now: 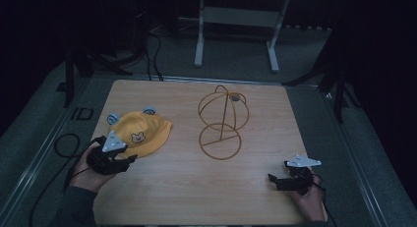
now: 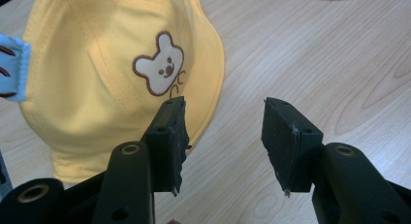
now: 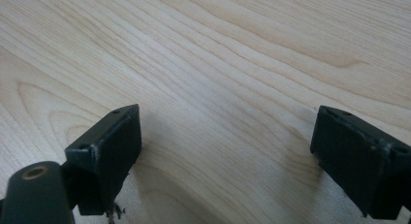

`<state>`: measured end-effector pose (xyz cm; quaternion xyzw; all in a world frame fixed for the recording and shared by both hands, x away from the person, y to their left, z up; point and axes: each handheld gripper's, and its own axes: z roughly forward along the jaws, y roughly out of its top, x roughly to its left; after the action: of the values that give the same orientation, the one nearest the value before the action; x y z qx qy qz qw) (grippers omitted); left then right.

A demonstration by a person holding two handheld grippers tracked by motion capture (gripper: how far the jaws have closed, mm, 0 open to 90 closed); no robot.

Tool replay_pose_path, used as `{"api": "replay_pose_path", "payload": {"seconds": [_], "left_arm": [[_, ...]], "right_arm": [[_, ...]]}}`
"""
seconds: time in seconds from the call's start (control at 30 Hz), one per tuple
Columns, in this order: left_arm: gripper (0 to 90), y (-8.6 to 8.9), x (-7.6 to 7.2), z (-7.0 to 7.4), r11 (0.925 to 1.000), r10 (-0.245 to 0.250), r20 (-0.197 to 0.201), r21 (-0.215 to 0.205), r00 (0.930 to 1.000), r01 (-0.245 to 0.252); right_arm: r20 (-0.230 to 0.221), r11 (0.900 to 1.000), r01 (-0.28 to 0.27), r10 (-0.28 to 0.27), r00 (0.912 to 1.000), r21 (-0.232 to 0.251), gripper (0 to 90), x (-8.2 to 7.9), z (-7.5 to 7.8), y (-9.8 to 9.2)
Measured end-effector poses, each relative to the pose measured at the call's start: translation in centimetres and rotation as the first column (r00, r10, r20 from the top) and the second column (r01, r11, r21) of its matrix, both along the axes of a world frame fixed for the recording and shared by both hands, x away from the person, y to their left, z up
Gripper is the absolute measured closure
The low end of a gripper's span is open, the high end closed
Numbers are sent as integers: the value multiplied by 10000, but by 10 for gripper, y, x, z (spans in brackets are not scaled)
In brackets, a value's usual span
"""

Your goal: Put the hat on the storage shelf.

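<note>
The yellow hat [image 1: 138, 133] lies on the surface near its left edge, not yet on the wire stand [image 1: 222, 123]; the left hand-held gripper [image 2: 224, 136] gapes empty at its brim, and the right hand-held gripper [image 3: 228, 151] is open and idle.

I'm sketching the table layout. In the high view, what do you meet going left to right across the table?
left gripper → yellow hat → wire hat stand → right gripper

Yellow bear hat [image 1: 140, 132] w/ blue ears; flat on table's left
</note>
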<state>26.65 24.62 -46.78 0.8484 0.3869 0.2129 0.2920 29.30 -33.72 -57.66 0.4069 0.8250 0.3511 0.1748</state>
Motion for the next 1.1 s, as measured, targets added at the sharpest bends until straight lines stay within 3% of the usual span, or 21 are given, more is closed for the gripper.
{"api": "replay_pose_path", "payload": {"seconds": [0.3,0.37,0.6,0.83,0.97,1.1], "left_arm": [[519,0,5,13,9988,-477,73,140,9988,476],[509,2,9,18,9964,-777,254,363,9967,767],[483,11,20,27,9914,-1288,475,307,9905,1275],[468,16,34,29,9830,-1823,403,-165,9824,1831],[466,18,41,30,9740,-2181,376,-539,9752,2199],[476,22,49,33,9726,-2178,180,-790,9758,2185]], "right_arm": [[-7,10000,5,-5,10000,2,109,0,0,0],[-2,10000,0,0,10000,1,109,0,0,0],[-6,10000,-2,2,10000,-7,109,0,0,0],[-3,10000,-3,3,10000,-6,109,0,0,0],[0,10000,-1,1,10000,0,109,0,0,0],[-3,10000,1,-1,10000,2,109,0,0,0]]}}
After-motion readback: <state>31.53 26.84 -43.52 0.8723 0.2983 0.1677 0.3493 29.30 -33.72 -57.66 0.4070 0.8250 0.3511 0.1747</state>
